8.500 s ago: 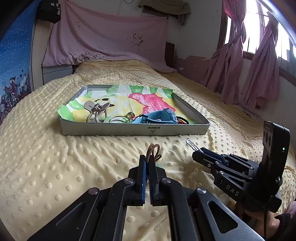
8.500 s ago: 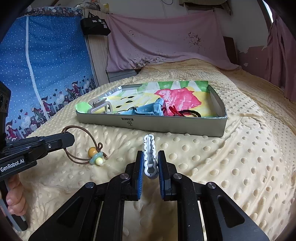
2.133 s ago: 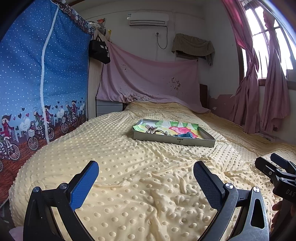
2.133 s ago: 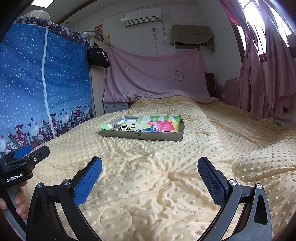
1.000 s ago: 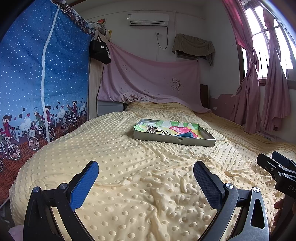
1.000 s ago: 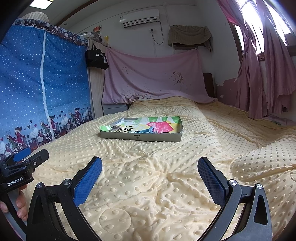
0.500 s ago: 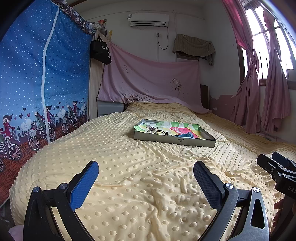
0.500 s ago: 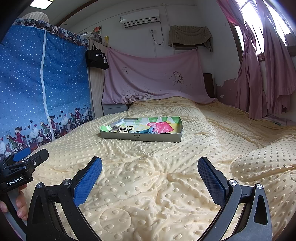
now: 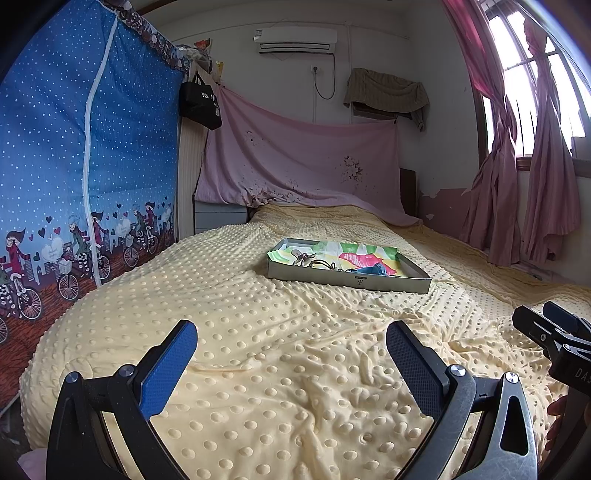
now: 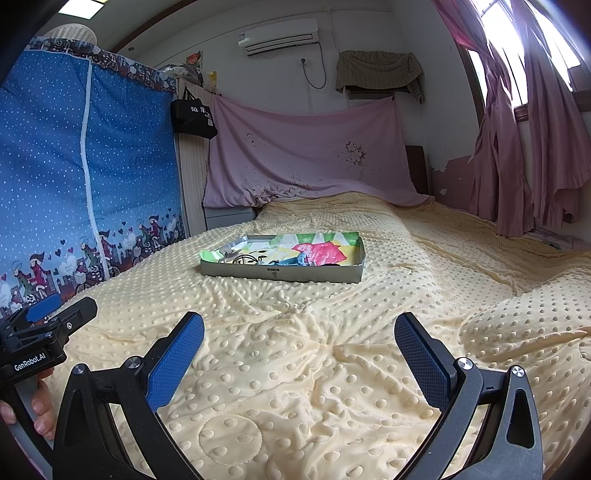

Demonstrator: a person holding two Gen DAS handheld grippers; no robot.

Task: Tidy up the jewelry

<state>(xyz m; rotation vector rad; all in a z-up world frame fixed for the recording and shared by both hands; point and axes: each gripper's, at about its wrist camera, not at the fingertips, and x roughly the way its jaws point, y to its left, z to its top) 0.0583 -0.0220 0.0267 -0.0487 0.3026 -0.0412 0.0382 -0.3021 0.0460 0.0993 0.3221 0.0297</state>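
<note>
Left gripper [image 9: 291,354] and right gripper [image 10: 299,343] both released, empty, over bed [image 9: 258,332]; jewelry in tray [image 10: 280,274] well ahead.

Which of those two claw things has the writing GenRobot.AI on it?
The left gripper, seen at the right wrist view's left edge, shows that white lettering. The right gripper shows only "DA" at the frame edge.

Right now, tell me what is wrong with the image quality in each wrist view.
Left wrist view: window blown out white, straight edges bowed by fisheye, corners vignetted black. Right wrist view: same glare at the window, ceiling light clipped; tray contents too small to tell apart.
</note>
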